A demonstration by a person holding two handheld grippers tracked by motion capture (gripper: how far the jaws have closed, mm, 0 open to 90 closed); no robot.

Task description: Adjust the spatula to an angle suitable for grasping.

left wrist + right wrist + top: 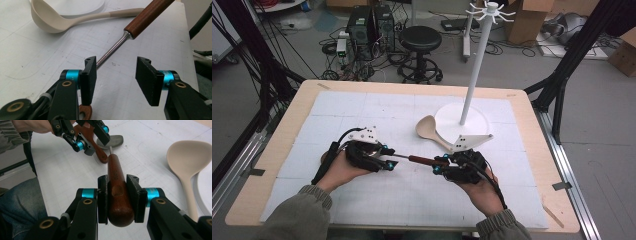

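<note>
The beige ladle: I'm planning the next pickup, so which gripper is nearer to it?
Right. The right gripper, shut on the wooden-handled utensil, sits beside the beige ladle handle's end. The left gripper is farther off, across the utensil.

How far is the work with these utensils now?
Done: right claw grips the wooden-handled utensil. In hand: the open left claw is at its metal shaft. Left, probably: the rack looks bare and the beige ladle lies by its base.
</note>
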